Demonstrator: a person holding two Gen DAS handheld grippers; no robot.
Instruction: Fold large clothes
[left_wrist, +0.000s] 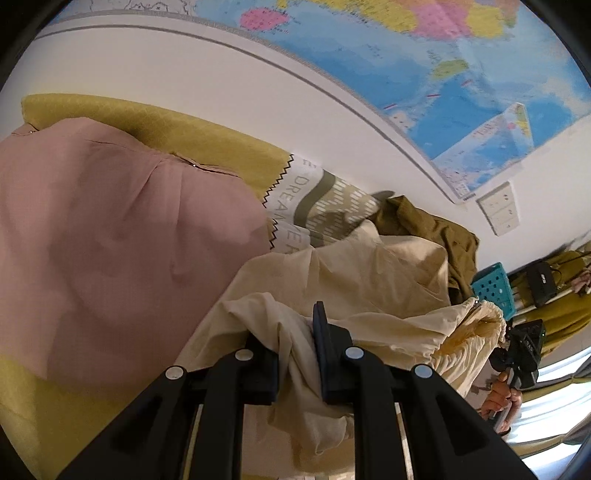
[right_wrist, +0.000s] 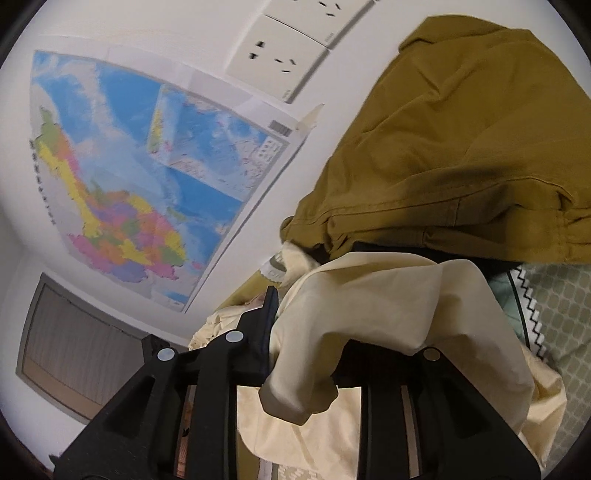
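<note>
A large cream garment (left_wrist: 369, 273) lies bunched on the bed, stretched between both grippers. My left gripper (left_wrist: 291, 328) is shut on a fold of it; the cloth fills the gap and hides the left fingertip. In the right wrist view the same cream garment (right_wrist: 388, 302) drapes over my right gripper (right_wrist: 310, 314), covering its right finger, and a bunch of cloth sits pinched between the fingers. The right gripper (left_wrist: 521, 350) also shows at the far right of the left wrist view, held by a hand (left_wrist: 498, 402), with the gathered cloth edge reaching it.
A pink garment (left_wrist: 110, 240) lies spread on the yellow bed cover (left_wrist: 184, 129). An olive garment (right_wrist: 461, 147) is heaped behind the cream one, by a lettered pillow (left_wrist: 314, 199). A blue basket (left_wrist: 493, 288) stands far right. A wall map (right_wrist: 147, 166) and sockets (right_wrist: 280, 51) are close behind.
</note>
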